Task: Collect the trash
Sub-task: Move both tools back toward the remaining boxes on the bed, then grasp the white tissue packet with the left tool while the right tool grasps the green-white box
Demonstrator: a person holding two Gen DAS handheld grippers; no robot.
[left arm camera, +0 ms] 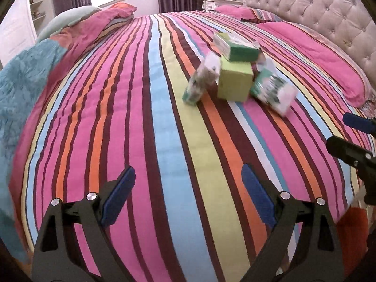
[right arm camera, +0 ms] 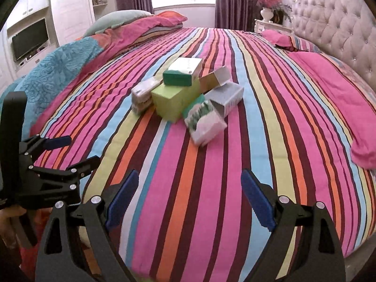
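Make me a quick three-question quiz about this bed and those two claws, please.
1. True or false: the dark green box sits on top of the lime green box.
2. Are the right claw and left claw holding anything?
3. The headboard is: A) tufted, B) bare wood, C) metal bars?

Key: 1 true; 2 no, both open and empty; 3 A.

A striped bedspread (right arm camera: pixel 211 164) covers the bed beside a tufted headboard (right arm camera: pixel 333 23), pink pillows (right arm camera: pixel 329 87), purple curtains (right arm camera: pixel 228 0) and a television (right arm camera: pixel 30 38).
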